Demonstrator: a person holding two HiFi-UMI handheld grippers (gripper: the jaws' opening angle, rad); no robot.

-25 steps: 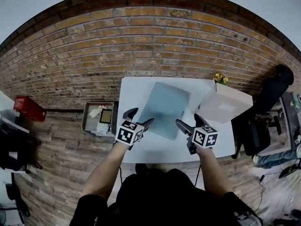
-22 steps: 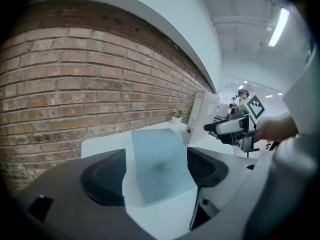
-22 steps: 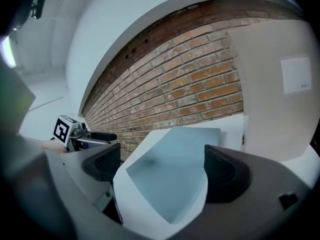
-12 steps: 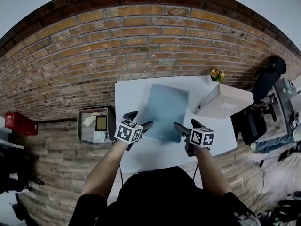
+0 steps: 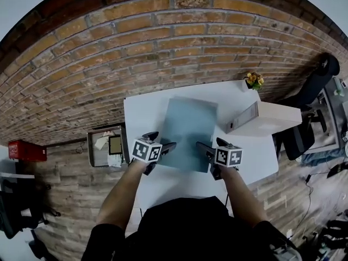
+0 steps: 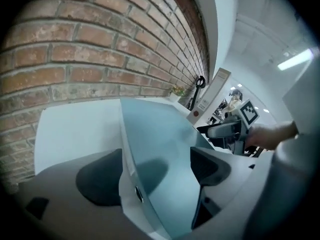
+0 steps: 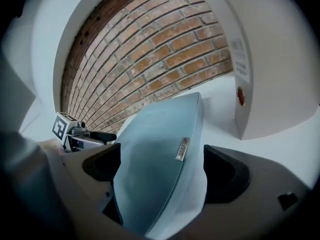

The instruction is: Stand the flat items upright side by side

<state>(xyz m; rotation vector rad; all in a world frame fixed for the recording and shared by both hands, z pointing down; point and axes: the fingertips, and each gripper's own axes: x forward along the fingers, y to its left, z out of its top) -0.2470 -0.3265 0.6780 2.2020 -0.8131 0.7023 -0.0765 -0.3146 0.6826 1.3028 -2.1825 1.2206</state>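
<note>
Storage is sitting mostly off the table. A grey open-topped crate (image 5: 90, 145) is standing on the floor just left of the white rectangular table (image 5: 142, 109), and it is holding crumpled pale papers (image 5: 103, 141) and a dark flat rectangular item (image 5: 115, 144). A red box (image 5: 26, 150) is lying well further left, with its contents out of sight. At the table's far right corner a small pot of yellow flowers (image 5: 253, 80) is standing.

Counting the flat items, two are lying on the table. One is a blue-grey flat folder with a white spine (image 5: 190, 125), in the middle of the table. The other is a thick white box file (image 5: 269, 118) on its side just to the right, showing a label and a red dot on its spine. Neither is standing upright.

Two grippers are working at the blue-grey folder's near edge, one at each corner. The left gripper (image 5: 162, 141) is spreading its tongs with the folder's spine between them. One pad (image 6: 210, 166) is sitting clear of the cover and casting a dark patch on it. The right gripper (image 5: 211, 144) is pinching the folder's other near corner, with one pad against the blue cover and the other against the white edge. Whether the near edge is lifting off the tabletop cannot be made out.

One black office chair (image 5: 296, 140) is standing beside the table's right end.
</note>
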